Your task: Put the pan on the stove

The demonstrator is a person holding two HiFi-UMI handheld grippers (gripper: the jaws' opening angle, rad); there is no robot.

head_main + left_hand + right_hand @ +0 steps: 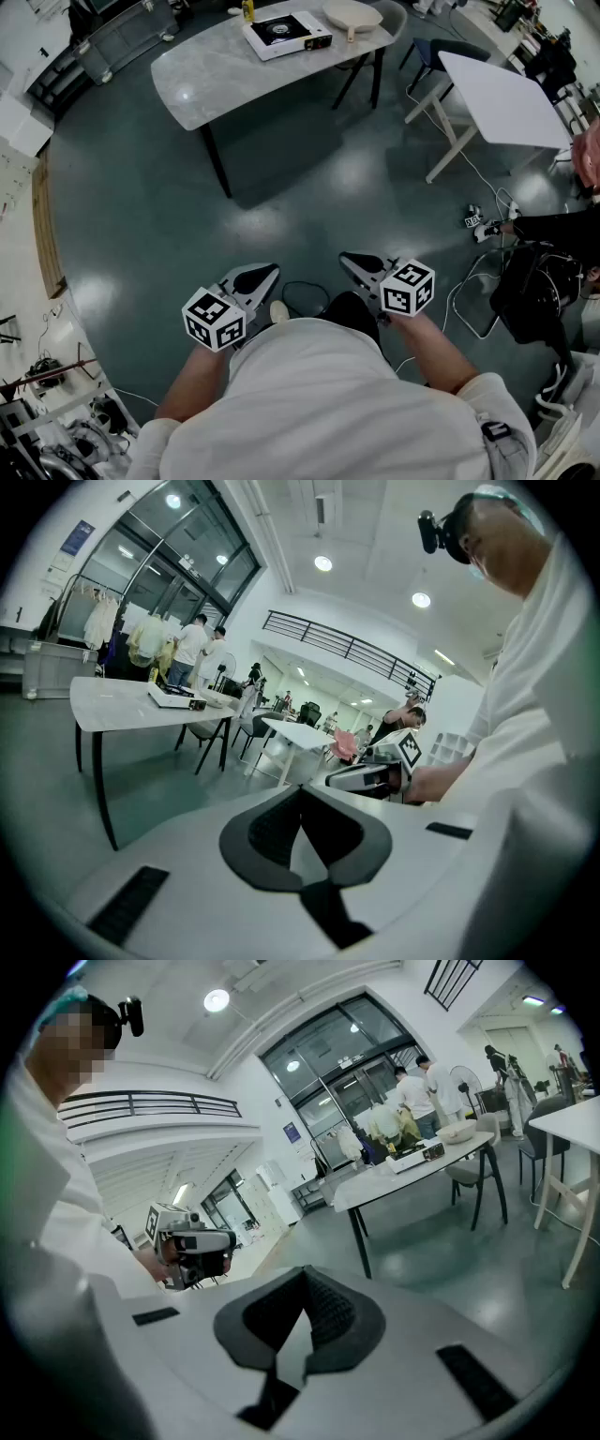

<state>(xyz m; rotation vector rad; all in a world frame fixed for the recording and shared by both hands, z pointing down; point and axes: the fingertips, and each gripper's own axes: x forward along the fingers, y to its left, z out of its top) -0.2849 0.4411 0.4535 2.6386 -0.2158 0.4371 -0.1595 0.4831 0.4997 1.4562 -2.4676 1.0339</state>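
Note:
Far ahead, a white portable stove [286, 33] with a black burner sits on the grey marble table [216, 75]. A pale round pan [352, 16] lies just right of it, its handle pointing toward me. Both grippers are held close to my body, well short of the table and over the dark floor. The left gripper [255, 278] is shut with nothing in it, its dark pads meeting at the tip [300, 791]. The right gripper [361, 265] is shut and empty too [305, 1271]. In the right gripper view, the stove [417, 1157] and pan [457, 1132] show small on the distant table.
A white table [502, 94] stands at the right, with dark chairs behind it. Cables and a power strip [483, 225] lie on the floor at the right, by a seated person and a black bag [525, 281]. Several people stand beyond the marble table.

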